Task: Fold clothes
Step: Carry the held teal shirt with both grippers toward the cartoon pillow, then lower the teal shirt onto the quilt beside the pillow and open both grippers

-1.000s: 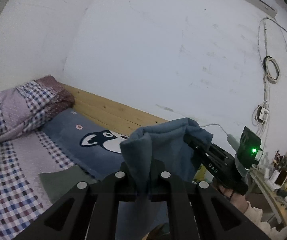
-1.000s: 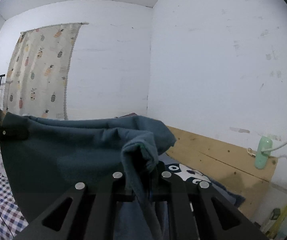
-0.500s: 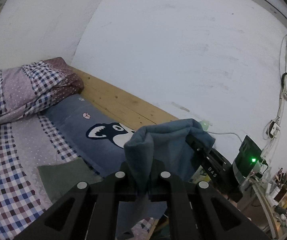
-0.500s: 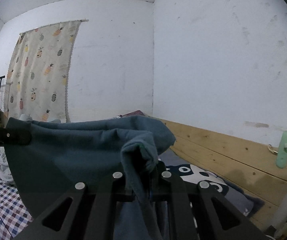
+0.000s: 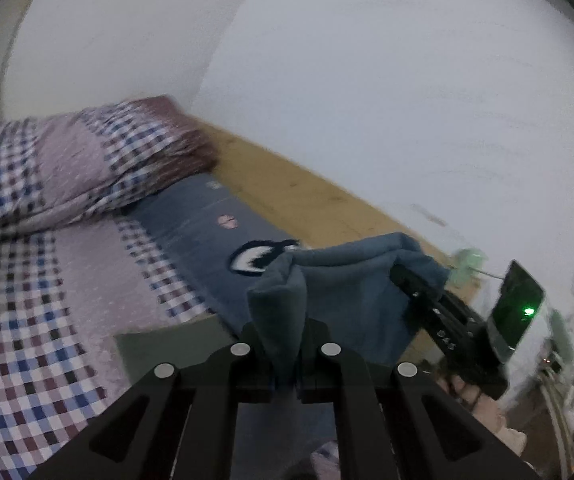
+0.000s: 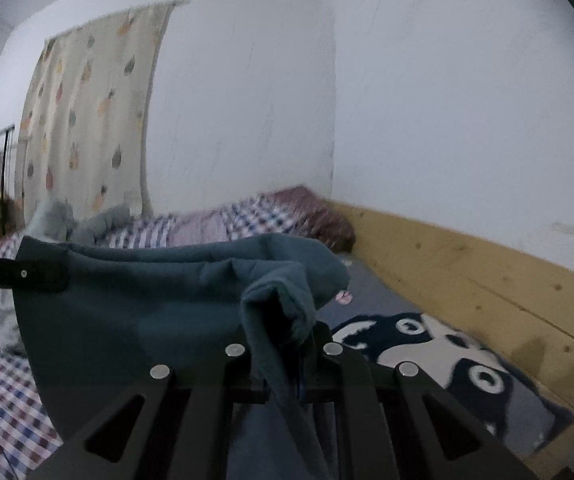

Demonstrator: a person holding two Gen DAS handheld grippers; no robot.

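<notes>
A blue-grey garment point(image 5: 351, 280) hangs in the air over the bed, stretched between both grippers. My left gripper point(image 5: 285, 354) is shut on one bunched corner of it. My right gripper point(image 6: 281, 354) is shut on the other corner, and the cloth point(image 6: 147, 312) spreads wide to the left in the right wrist view. In the left wrist view the right gripper's black body point(image 5: 443, 320) shows at the right, held by a hand point(image 5: 467, 394). The left gripper's finger point(image 6: 27, 274) pinches the cloth's far edge in the right wrist view.
Below lies a bed with a checked sheet point(image 5: 27, 320), a checked quilt point(image 5: 67, 168), a blue pillow with an animal face point(image 6: 447, 344) and a folded green garment point(image 5: 167, 356). A wooden bed rail point(image 6: 487, 280) runs along the white wall. A pineapple-print curtain point(image 6: 87, 112) hangs at the back.
Both grippers have tilted downward with the garment still held; the views now show more of the bed and pillow. The frames are motion-blurred.
</notes>
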